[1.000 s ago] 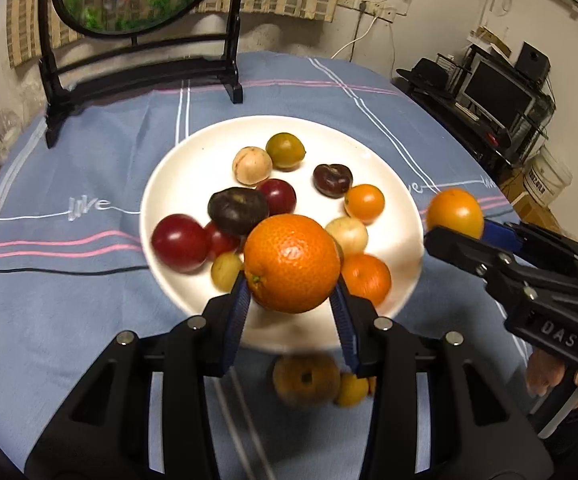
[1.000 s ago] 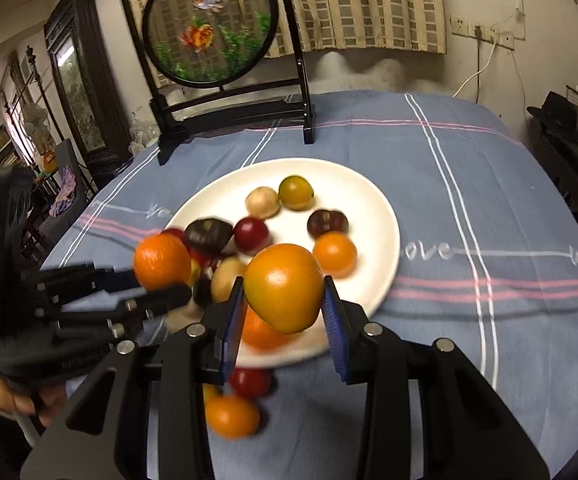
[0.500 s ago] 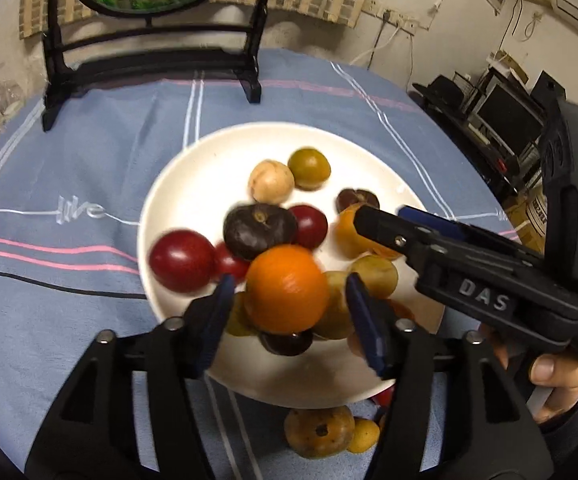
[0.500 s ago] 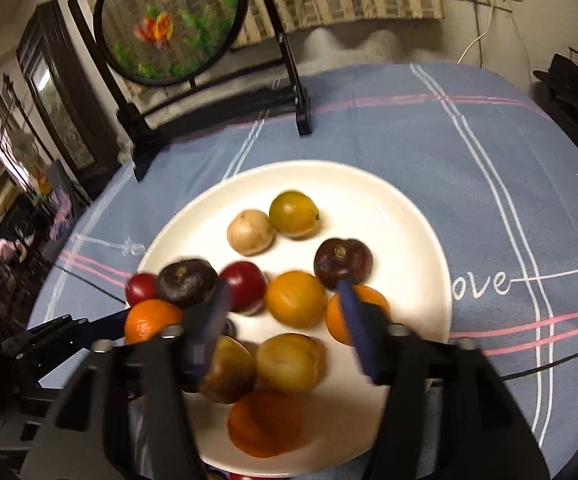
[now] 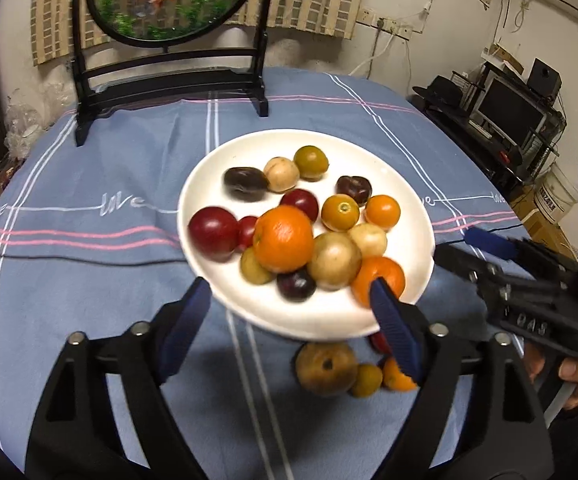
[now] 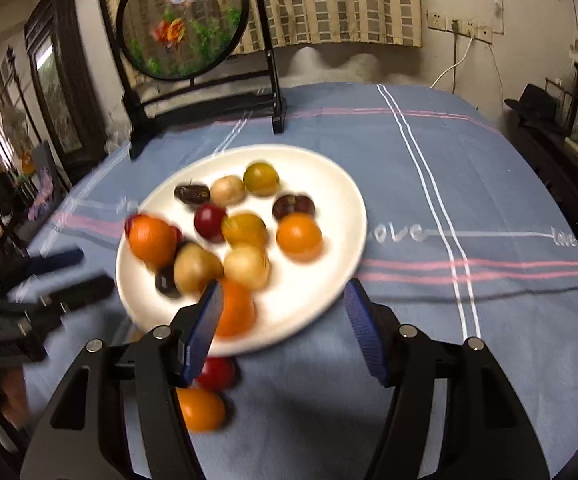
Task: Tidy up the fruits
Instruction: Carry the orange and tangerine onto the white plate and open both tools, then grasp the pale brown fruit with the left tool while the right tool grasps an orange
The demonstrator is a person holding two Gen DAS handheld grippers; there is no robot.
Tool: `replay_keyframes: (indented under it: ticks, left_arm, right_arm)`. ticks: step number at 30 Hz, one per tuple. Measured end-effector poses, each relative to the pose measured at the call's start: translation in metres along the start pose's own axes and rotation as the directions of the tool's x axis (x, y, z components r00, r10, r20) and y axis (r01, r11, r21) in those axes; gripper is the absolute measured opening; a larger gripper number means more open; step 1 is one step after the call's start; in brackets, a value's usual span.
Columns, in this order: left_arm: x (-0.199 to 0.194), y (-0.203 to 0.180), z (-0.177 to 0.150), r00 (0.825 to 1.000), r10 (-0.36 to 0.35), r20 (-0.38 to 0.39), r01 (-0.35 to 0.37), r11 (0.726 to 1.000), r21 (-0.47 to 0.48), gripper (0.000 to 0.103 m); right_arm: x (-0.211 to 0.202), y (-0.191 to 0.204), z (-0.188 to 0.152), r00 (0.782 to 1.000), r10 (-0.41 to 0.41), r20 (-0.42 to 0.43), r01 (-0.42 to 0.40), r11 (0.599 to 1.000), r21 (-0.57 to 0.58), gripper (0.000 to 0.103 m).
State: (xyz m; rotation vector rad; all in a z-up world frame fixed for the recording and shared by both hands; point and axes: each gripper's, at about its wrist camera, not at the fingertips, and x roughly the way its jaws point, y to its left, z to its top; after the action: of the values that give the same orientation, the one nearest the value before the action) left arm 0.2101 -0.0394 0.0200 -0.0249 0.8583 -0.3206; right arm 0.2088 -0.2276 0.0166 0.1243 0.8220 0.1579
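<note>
Fruits (image 5: 285,238) released onto white plate (image 5: 417,216), left hand-held gripper (image 5: 295,312) and right hand-held gripper (image 6: 285,320) now empty, spread wide

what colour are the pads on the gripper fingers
Blue pads on black fingers; clearest in the left wrist view.

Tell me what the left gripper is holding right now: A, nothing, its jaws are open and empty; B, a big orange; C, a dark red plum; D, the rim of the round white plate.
A: the left gripper has its blue-padded jaws spread wide with only the round white plate and blue striped tablecloth showing between them; the big orange sits on the plate.
</note>
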Motion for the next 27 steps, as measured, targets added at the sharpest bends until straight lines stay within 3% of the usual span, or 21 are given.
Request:
replay_keyframes:
  ticks: [13,27]
  left_arm:
    - [-0.016,0.015,-0.051,0.998,0.011,-0.068,-0.012,1.000,-0.014,0.089]
    - [-0.007,0.021,-0.068,0.994,0.039,-0.099,-0.040,0.999,-0.013,0.091]
  right_arm:
    - [-0.018,0.011,-0.060,0.998,0.027,-0.052,-0.028,0.999,-0.025,0.064]
    - [-0.012,0.036,-0.076,0.994,0.061,-0.090,-0.069,0.993,-0.092,0.064]
